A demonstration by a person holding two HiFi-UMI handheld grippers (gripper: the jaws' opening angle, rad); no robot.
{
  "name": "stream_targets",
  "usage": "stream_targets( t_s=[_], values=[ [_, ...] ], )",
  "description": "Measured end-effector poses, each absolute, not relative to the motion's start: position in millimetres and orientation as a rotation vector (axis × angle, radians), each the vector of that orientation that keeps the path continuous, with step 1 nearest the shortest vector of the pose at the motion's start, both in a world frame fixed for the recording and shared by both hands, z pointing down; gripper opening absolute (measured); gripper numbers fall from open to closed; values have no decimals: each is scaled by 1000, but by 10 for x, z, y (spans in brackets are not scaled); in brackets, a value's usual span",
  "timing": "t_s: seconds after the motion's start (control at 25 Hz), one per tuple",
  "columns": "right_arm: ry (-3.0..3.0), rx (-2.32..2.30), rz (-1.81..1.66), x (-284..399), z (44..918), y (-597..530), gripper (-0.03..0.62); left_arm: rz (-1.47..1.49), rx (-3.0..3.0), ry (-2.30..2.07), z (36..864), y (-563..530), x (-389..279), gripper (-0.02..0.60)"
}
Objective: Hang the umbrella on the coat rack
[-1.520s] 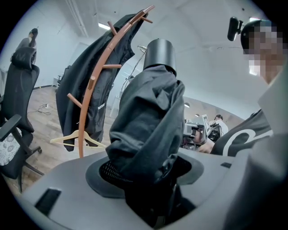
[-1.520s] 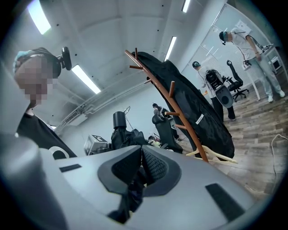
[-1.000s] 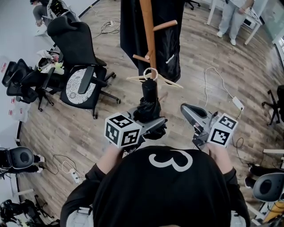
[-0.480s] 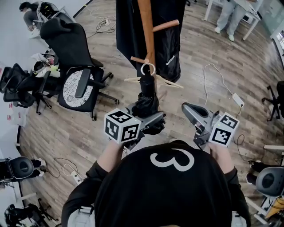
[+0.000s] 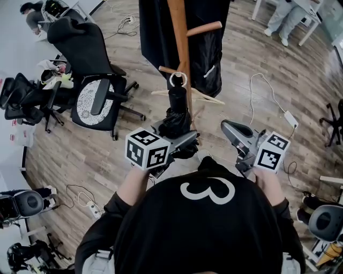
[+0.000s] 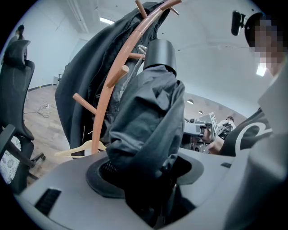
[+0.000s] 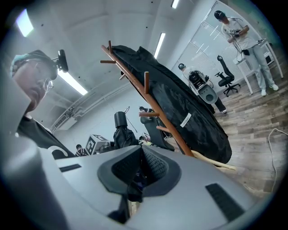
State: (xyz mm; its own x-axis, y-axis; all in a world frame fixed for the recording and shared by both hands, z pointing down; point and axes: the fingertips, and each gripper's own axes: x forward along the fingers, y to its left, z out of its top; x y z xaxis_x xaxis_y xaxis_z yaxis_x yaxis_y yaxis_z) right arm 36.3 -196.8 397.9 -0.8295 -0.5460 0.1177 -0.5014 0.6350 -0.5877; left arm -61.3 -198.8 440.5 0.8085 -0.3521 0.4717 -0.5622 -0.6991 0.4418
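A folded black umbrella (image 5: 176, 122) stands upright in my left gripper (image 5: 181, 144), which is shut on its bunched fabric (image 6: 148, 121). Its black handle (image 5: 177, 98) points up, and the ring strap (image 5: 178, 79) on top sits just below a lower peg (image 5: 170, 69) of the wooden coat rack (image 5: 179, 32). In the left gripper view the handle cap (image 6: 161, 54) lies close beside the rack pole (image 6: 116, 76). My right gripper (image 5: 236, 136) hovers to the right of the umbrella, jaws together (image 7: 139, 173) and holding nothing.
A black coat (image 5: 208, 53) hangs on the rack, and a wooden hanger (image 5: 199, 96) hangs low on it. A black office chair (image 5: 94, 69) stands to the left. Cables and a power strip (image 5: 289, 119) lie on the wooden floor at right. A person (image 5: 281, 16) stands far right.
The umbrella has moved up and toward the rack, so its ring strap now sits closer under the lower peg. The right gripper has stayed about where it was.
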Motion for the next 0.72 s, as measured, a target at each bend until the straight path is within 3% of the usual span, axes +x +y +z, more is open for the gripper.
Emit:
stream_targets(
  t_s=[0.72],
  values=[
    [2803,-820,-1043,351,4175,-2140,27,619,2388,-797,4754,-2159,-715,279]
  ],
)
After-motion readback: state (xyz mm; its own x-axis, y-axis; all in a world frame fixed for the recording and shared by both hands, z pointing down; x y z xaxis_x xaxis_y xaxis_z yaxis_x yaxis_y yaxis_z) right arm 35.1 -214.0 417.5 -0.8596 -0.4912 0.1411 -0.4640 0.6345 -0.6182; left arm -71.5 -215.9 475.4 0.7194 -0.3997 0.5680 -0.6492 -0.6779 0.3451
